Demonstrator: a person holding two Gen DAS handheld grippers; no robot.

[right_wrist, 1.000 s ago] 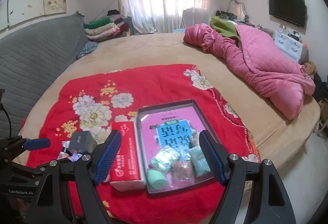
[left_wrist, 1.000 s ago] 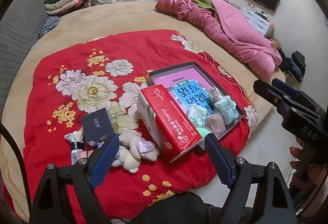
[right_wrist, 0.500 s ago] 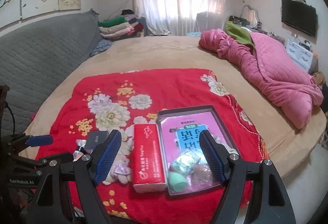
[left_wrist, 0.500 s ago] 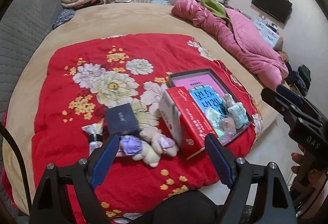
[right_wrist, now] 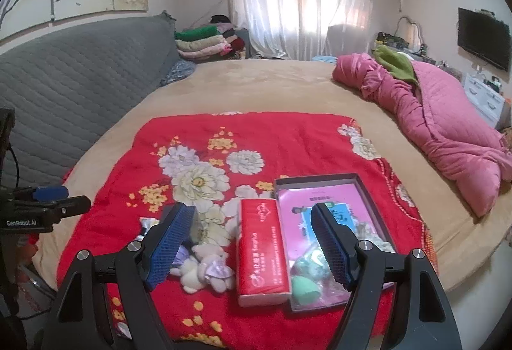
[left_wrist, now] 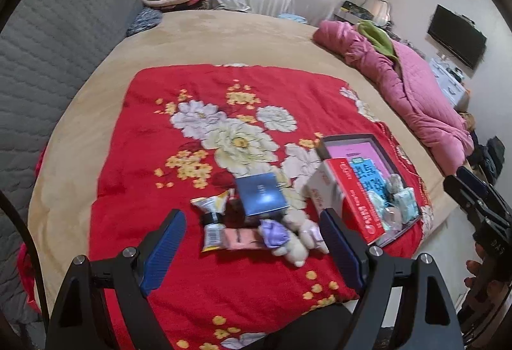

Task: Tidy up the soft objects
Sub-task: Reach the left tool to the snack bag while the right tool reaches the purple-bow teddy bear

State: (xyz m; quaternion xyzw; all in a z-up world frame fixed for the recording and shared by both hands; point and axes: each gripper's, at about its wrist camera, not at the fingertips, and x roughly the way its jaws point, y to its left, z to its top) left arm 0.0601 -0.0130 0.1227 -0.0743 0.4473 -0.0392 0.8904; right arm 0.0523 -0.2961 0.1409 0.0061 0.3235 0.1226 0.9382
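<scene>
A small cream plush bear point(left_wrist: 296, 239) with purple bows lies on the red floral blanket point(left_wrist: 192, 158) near its front edge; it also shows in the right wrist view point(right_wrist: 204, 268). My left gripper point(left_wrist: 252, 249) is open and empty, hovering above the bear and the packets. My right gripper point(right_wrist: 252, 246) is open and empty above the red tissue pack point(right_wrist: 260, 250). A dark tray point(right_wrist: 361, 186) beside the pack holds a pink and blue booklet, small wrapped packets and a green sponge point(right_wrist: 304, 286).
A navy box point(left_wrist: 262, 193), a snack packet point(left_wrist: 212, 218) and a pink sachet point(left_wrist: 240, 238) lie left of the bear. A pink quilt point(right_wrist: 448, 126) lies at the right of the tan bed. Grey headboard point(right_wrist: 64, 87) at the left. Folded clothes point(right_wrist: 204, 42) are stacked far back.
Both grippers have pulled back and swung left, so the items now sit further right and lower in view. The left gripper now frames the bear and packets. Nothing was taken hold of.
</scene>
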